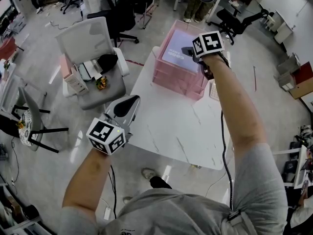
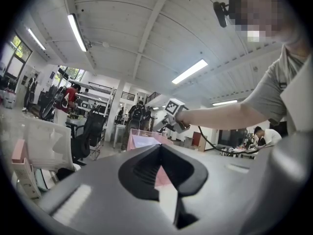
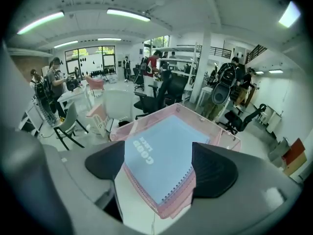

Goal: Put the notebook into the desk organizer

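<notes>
A pale blue spiral notebook (image 1: 176, 51) (image 3: 161, 155) lies flat inside the pink desk organizer (image 1: 173, 82) (image 3: 222, 137) at the far edge of the white table (image 1: 161, 124). My right gripper (image 1: 188, 51) (image 3: 159, 168) hovers just above the notebook, tilted down. Its jaws stand apart and hold nothing, and neither pad touches the notebook. My left gripper (image 1: 128, 104) (image 2: 161, 165) is held level over the table's left edge, well short of the organizer (image 2: 146, 141). Its jaws are together with nothing in them. In the left gripper view, the right gripper (image 2: 165, 125) shows above the organizer.
A white office chair (image 1: 90, 45) holding small items stands left of the table. Black chairs (image 1: 122, 18) are behind it, and another (image 1: 234, 21) is past the organizer. A cable (image 1: 224, 146) runs along my right arm. People stand farther off in the room.
</notes>
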The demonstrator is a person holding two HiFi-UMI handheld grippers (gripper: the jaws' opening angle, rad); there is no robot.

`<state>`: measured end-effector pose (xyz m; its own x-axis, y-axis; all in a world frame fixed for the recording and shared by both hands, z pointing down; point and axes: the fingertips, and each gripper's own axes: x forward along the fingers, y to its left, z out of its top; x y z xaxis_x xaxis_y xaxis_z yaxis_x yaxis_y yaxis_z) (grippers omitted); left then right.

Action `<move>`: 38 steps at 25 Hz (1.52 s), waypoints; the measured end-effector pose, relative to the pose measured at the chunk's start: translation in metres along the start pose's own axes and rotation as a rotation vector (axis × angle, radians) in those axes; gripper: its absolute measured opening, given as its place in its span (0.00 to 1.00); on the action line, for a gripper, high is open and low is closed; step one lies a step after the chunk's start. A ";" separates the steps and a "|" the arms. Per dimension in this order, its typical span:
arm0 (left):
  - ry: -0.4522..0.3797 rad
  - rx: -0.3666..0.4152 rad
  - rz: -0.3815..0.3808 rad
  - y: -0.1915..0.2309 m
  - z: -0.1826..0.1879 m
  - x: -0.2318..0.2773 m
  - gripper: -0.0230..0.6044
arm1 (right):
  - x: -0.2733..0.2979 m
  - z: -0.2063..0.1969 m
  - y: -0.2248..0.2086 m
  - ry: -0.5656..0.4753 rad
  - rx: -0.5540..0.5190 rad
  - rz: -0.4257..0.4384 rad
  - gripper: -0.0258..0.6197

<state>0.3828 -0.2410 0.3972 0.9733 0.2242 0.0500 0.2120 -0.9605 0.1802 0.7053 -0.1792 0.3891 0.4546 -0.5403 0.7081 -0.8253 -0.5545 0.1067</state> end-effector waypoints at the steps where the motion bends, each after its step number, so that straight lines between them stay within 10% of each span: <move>1: -0.001 0.003 0.002 -0.001 0.002 -0.001 0.13 | -0.004 0.004 0.002 -0.026 0.000 0.012 0.67; 11: -0.020 0.038 0.081 -0.008 0.024 -0.029 0.13 | -0.057 0.023 0.050 -0.281 -0.040 0.232 0.65; 22: -0.075 0.073 0.274 -0.018 0.035 -0.145 0.13 | -0.141 0.025 0.212 -0.634 -0.137 0.684 0.10; 38: -0.111 0.008 0.694 -0.068 -0.010 -0.431 0.13 | -0.261 -0.076 0.533 -0.626 -0.345 1.223 0.04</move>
<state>-0.0523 -0.2705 0.3734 0.8873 -0.4585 0.0501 -0.4608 -0.8770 0.1362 0.1215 -0.2855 0.3141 -0.5999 -0.7974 0.0646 -0.7984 0.5916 -0.1118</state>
